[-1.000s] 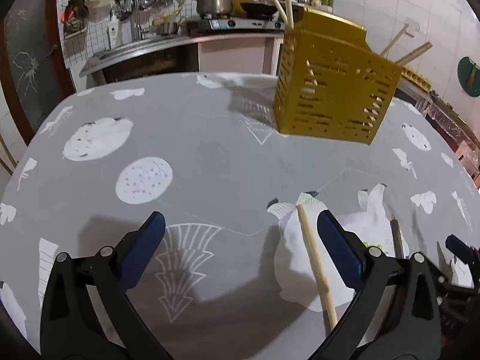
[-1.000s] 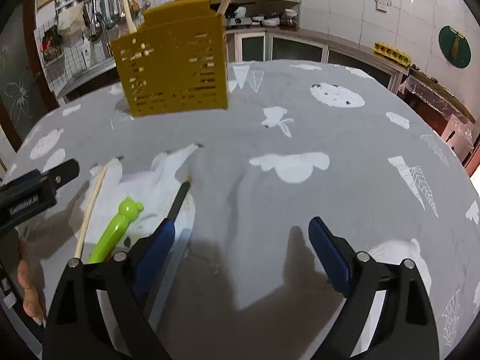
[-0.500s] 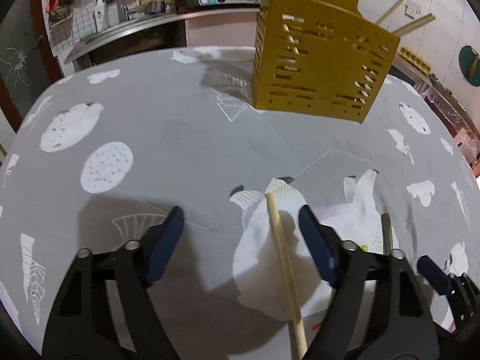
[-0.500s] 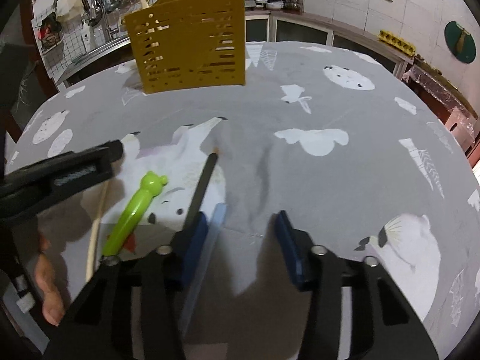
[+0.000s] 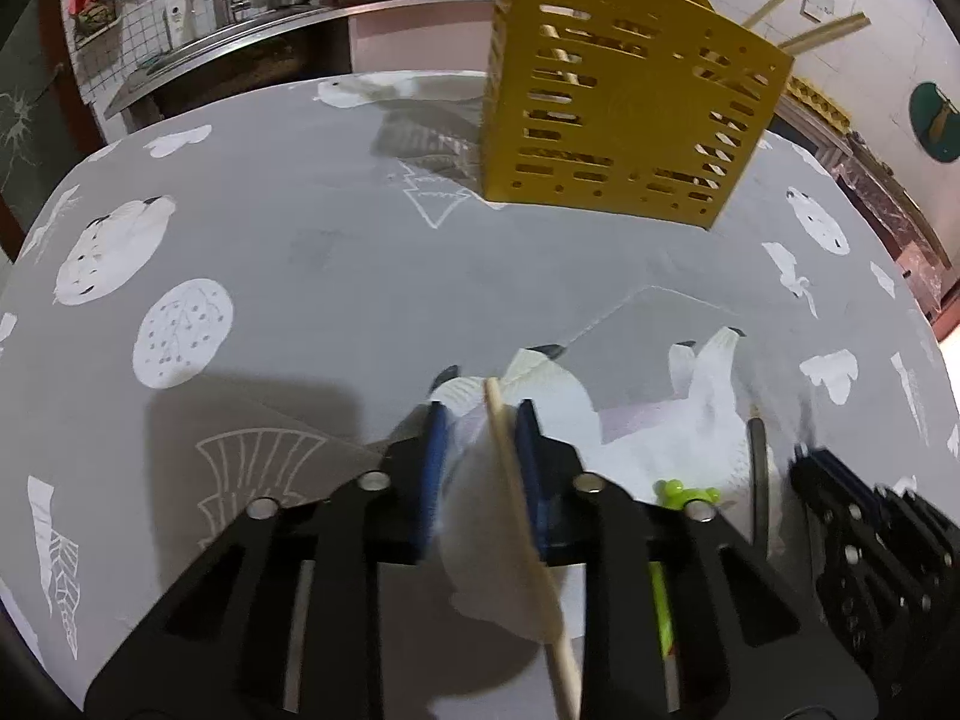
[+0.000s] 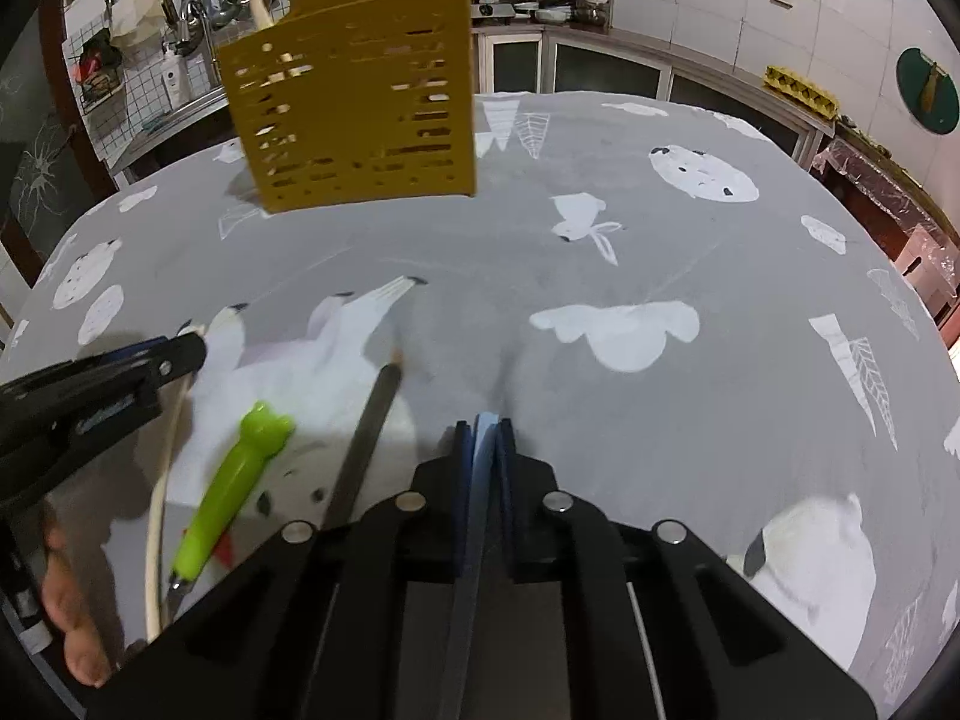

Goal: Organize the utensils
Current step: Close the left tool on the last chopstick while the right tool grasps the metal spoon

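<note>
Both grippers have narrowed since the earlier frames: the left gripper [image 5: 480,438], spread wide a second ago, now has its blue pads drawn in around the wooden chopstick [image 5: 522,516], and the right gripper [image 6: 485,438] has gone from wide apart to clamped on a pale blue utensil handle [image 6: 480,462]. From the left wrist view, the chopstick lies on the grey patterned tablecloth [image 5: 300,252], well short of the yellow slotted utensil holder [image 5: 624,108]; its tip points toward the holder and its shaft touches the right pad, while a gap remains at the left pad, so the jaws are narrowed but not visibly pinching it. More chopsticks stick up out of the holder. Right of the chopstick lie a green frog-topped utensil [image 5: 666,552] and a dark slim rod [image 5: 757,480], both also far from the holder. From the right wrist view, the pale blue handle is squeezed flat between the two pads, its end pointing toward the holder, which stands far up the cloth. Left of this gripper, the dark rod [image 6: 366,438], the green utensil [image 6: 234,474] and the chopstick [image 6: 159,510] lie side by side, all well apart from the holder, with the left gripper [image 6: 180,354] over the chopstick's far end.
</note>
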A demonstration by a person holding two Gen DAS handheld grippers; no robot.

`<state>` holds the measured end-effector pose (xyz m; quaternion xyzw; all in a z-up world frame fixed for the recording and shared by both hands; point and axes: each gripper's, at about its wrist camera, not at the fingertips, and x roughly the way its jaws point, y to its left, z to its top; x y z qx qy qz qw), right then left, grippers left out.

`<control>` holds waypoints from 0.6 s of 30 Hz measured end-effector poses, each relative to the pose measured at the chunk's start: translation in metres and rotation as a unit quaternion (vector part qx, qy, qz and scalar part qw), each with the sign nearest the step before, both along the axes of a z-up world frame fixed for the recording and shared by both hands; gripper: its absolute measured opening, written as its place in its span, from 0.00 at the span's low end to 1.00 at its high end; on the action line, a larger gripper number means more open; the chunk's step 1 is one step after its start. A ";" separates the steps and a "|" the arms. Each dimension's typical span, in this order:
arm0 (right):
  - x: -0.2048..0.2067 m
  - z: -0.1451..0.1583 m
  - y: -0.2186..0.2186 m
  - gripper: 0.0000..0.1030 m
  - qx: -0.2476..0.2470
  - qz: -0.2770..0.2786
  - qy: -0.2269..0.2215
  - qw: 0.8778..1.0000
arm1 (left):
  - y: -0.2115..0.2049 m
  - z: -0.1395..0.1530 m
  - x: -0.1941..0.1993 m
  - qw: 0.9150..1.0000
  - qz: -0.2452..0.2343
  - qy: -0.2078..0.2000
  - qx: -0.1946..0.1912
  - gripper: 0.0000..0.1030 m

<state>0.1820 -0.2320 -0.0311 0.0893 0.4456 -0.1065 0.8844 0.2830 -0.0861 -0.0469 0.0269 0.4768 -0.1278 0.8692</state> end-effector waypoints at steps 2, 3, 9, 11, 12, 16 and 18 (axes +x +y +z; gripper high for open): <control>0.005 0.000 -0.002 0.08 -0.001 0.008 0.008 1.000 | -0.005 -0.001 0.000 1.000 -0.004 0.002 0.006 0.16; 0.008 0.001 -0.003 0.08 0.000 0.010 0.010 1.000 | -0.006 -0.001 0.000 1.000 -0.005 0.001 0.010 0.16; 0.016 -0.001 -0.011 0.08 0.020 0.008 0.018 1.000 | -0.007 -0.001 0.001 1.000 -0.002 0.001 0.011 0.07; 0.017 -0.001 -0.011 0.08 0.022 0.010 0.016 1.000 | -0.006 -0.001 0.000 1.000 -0.003 -0.001 0.010 0.07; 0.016 -0.001 -0.012 0.08 0.025 0.010 0.016 1.000 | -0.005 -0.001 0.001 1.000 -0.002 -0.001 0.008 0.07; 0.012 0.001 -0.016 0.08 0.040 0.010 0.008 0.999 | -0.003 0.002 0.000 1.000 0.001 -0.004 0.000 0.07; 0.009 0.004 -0.018 0.08 0.040 0.010 0.001 0.999 | -0.002 0.007 -0.003 1.000 0.000 -0.013 -0.007 0.07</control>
